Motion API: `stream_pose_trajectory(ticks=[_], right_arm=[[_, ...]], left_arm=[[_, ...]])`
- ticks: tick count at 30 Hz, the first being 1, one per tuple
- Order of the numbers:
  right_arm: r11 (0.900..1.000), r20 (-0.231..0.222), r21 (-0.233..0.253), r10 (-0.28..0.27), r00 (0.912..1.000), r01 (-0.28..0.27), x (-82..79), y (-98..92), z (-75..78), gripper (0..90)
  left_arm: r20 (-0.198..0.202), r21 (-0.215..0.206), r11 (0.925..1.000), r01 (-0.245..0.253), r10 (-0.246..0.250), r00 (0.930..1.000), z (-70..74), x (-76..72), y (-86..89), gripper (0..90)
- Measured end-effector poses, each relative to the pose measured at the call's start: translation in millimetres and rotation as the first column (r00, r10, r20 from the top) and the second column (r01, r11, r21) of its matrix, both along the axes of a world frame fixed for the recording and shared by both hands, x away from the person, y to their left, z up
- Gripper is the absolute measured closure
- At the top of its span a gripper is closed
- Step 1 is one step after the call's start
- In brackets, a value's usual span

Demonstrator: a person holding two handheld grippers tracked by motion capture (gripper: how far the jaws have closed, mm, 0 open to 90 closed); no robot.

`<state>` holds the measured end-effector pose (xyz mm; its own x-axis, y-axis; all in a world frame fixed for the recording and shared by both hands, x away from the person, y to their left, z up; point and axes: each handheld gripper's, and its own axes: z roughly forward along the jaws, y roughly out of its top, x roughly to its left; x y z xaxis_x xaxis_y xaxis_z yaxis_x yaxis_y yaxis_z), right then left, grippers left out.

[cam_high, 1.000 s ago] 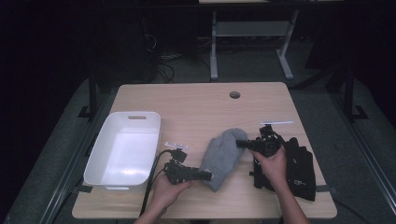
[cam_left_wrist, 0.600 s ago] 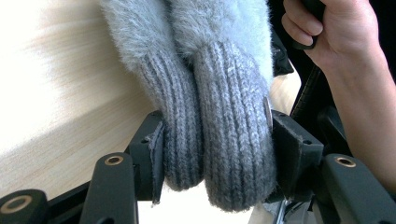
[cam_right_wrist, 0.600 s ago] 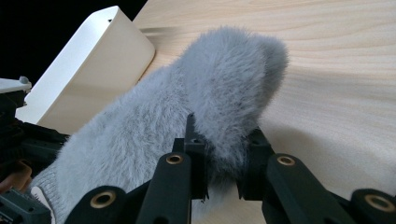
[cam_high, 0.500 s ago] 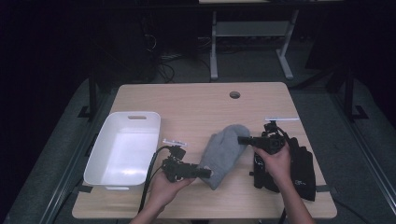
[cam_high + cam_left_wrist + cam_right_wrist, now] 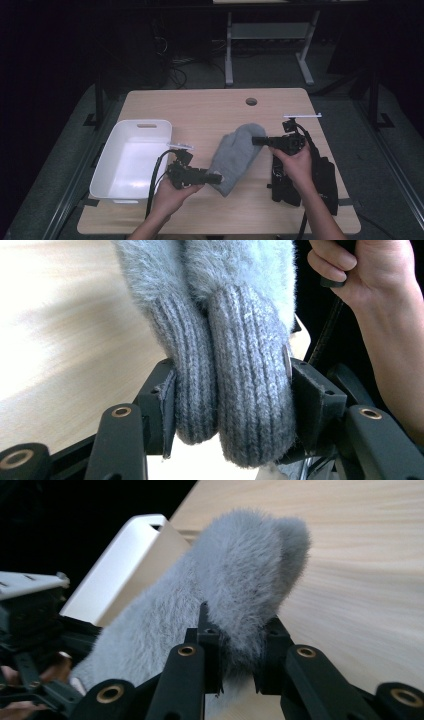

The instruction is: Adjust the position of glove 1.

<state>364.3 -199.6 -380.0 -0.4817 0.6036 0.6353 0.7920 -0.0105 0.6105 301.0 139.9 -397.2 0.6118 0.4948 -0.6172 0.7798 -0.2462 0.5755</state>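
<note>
Left gripper (image 5: 216, 177) clamped the grey mittens' (image 5: 235, 156) ribbed cuffs, right gripper (image 5: 256, 141) pinched the fuzzy tips, pair stretched above the surface (image 5: 200, 112) beside the white bin (image 5: 150, 126); shallow tip grip could slip under tension.

The right gripper (image 5: 235, 652) has its two black fingers (image 5: 207, 645) closed on a fuzzy grey mitten (image 5: 235, 585), pinching a fold of its fur between them — brass rivets show on the linkage arms below. The mitten runs from the lower left up to a rounded tip at upper right, lifted over the pale wooden desk (image 5: 365, 570). Behind it stands the corner of a white bin (image 5: 117, 567). At far left sits the other gripper (image 5: 35, 625) — dark, with a hand (image 5: 30, 692) partly visible beneath it.
</note>
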Motion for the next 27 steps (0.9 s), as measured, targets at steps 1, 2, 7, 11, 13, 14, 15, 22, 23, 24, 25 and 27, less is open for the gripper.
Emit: stream_pose_trajectory(ticks=[1,2,7,11,13,14,15,22,23,24,25,27], right_arm=[[1.0,0.0,0.0,0.003,1.0,-0.003,1.4,1.3,2.1,76.8],[1.0,-0.001,0.0,0.006,1.0,-0.006,2.3,2.3,3.8,76.8],[1.0,0.005,0.012,0.014,0.9999,-0.014,8.8,9.4,13.7,76.8],[1.0,0.007,0.013,0.023,0.9997,-0.023,13.0,15.9,20.2,76.8],[0.999,0.011,0.012,0.03,0.9995,-0.03,14.9,19.1,23.8,76.8],[0.999,0.014,0.01,0.031,0.9994,-0.031,15.6,21.0,26.1,76.8],[0.999,0.02,0.01,0.034,0.9992,-0.034,16.3,22.8,28.1,76.8],[0.998,0.029,0.001,0.056,0.998,-0.056,21.4,35.6,41.7,76.8],[0.998,0.027,0.002,0.06,0.9978,-0.06,22.2,37.6,43.9,76.7],[0.998,0.03,-0.001,0.066,0.9974,-0.066,22.8,39.5,46.0,76.7],[0.998,0.035,-0.003,0.069,0.997,-0.069,23.4,41.1,47.5,76.7],[0.997,0.041,-0.005,0.075,0.9963,-0.075,24.6,45.5,52.4,76.7]], left_arm=[[0.001,-0.004,1.0,-0.003,0.003,1.0,0.8,0.5,1.0,43.4],[0.003,-0.007,1.0,-0.006,0.006,1.0,2.1,1.3,2.5,43.4],[0.011,-0.018,0.9997,-0.016,0.016,0.9998,9.8,4.2,10.1,43.4],[0.02,-0.019,0.9996,-0.02,0.021,0.9996,14.4,5.6,16.2,43.4],[0.024,-0.022,0.9995,-0.023,0.024,0.9994,17.0,5.9,19.8,43.4],[0.029,-0.024,0.9994,-0.026,0.027,0.9992,18.1,6.0,21.1,43.4],[0.033,-0.019,0.9994,-0.028,0.029,0.9991,19.2,5.8,22.2,43.4],[0.045,-0.03,0.9985,-0.046,0.048,0.9978,27.9,5.7,34.3,43.3],[0.051,-0.029,0.9986,-0.045,0.047,0.9976,29.1,5.7,36.2,43.3],[0.053,-0.029,0.9985,-0.047,0.048,0.9974,30.1,5.7,37.5,43.3],[0.056,-0.031,0.9983,-0.049,0.05,0.9972,31.8,5.4,39.6,43.3],[0.063,-0.032,0.9981,-0.053,0.055,0.9965,34.5,4.5,42.9,43.3]])
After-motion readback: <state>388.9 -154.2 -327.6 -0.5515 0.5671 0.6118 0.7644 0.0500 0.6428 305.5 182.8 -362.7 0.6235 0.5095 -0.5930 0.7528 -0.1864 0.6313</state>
